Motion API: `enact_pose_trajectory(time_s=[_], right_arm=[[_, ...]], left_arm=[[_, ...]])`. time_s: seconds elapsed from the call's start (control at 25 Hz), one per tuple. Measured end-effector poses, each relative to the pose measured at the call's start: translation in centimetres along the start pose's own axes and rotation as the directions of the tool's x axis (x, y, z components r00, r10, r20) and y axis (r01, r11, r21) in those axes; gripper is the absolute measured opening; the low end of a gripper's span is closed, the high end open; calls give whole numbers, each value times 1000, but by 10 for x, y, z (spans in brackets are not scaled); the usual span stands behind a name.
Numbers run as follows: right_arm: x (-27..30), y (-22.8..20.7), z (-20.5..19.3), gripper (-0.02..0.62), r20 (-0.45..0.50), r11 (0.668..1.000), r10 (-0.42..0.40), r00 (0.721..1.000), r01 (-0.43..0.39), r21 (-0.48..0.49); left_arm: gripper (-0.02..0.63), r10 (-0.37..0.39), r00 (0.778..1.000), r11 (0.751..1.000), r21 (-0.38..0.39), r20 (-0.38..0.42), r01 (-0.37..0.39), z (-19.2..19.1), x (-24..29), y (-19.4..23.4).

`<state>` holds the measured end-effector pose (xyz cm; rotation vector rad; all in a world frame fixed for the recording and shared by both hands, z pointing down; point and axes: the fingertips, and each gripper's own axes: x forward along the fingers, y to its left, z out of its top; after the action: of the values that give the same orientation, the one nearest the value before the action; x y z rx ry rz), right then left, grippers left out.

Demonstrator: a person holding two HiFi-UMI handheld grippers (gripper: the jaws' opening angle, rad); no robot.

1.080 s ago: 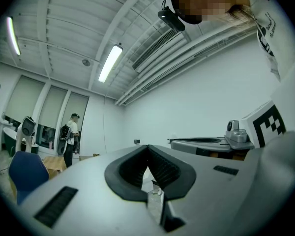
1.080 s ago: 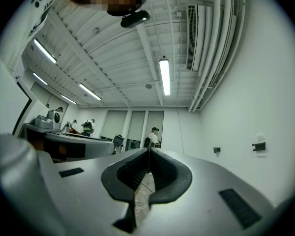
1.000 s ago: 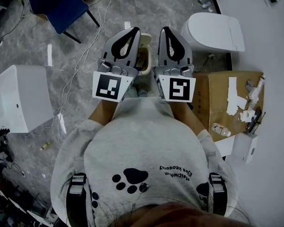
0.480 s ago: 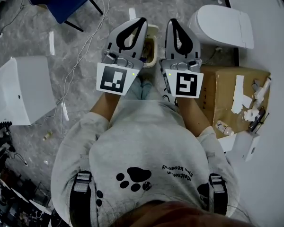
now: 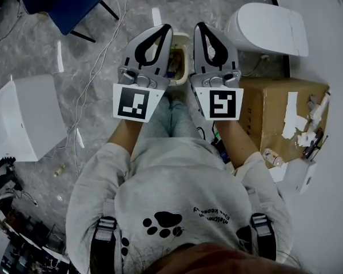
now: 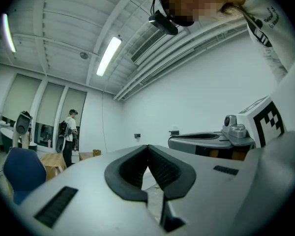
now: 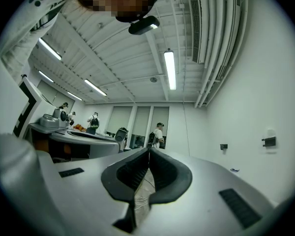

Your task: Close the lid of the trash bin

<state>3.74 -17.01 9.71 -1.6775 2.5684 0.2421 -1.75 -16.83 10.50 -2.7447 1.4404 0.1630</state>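
Observation:
The trash bin [image 5: 179, 57] is a small cream bin on the floor in front of the person's feet. In the head view its top shows open, with dark rubbish inside; its lid is hidden behind the grippers. My left gripper [image 5: 166, 27] hovers over the bin's left side and my right gripper [image 5: 198, 25] over its right side, both held side by side and pointing forward. In the left gripper view the left gripper [image 6: 148, 146] has its black pads pressed together with nothing between them. The right gripper [image 7: 148, 149] looks the same in its own view. Neither gripper view shows the bin.
A white toilet-shaped unit [image 5: 270, 29] stands at the right, with a cardboard box [image 5: 277, 119] below it carrying tape scraps and small tools. A blue chair [image 5: 62, 1] is at the top left, a white cabinet [image 5: 22, 119] at the left. Cables [image 5: 96, 76] trail over the grey floor.
Both grippers have sunk together toward the floor and stayed side by side over the bin. Both stayed shut.

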Motion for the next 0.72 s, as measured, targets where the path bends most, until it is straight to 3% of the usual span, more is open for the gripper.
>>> enact_pose_trajectory(time_s=[0.28, 0.72], right_arm=[[7, -12, -35, 34, -8, 1000, 1, 1000, -1, 16], [17, -15, -112, 34, -57, 1000, 16, 998, -16, 4]], left_arm=[[20, -11, 1000, 1000, -11, 4, 11, -32, 16, 4], [20, -10, 998, 999, -42, -64, 7, -115, 17, 26]])
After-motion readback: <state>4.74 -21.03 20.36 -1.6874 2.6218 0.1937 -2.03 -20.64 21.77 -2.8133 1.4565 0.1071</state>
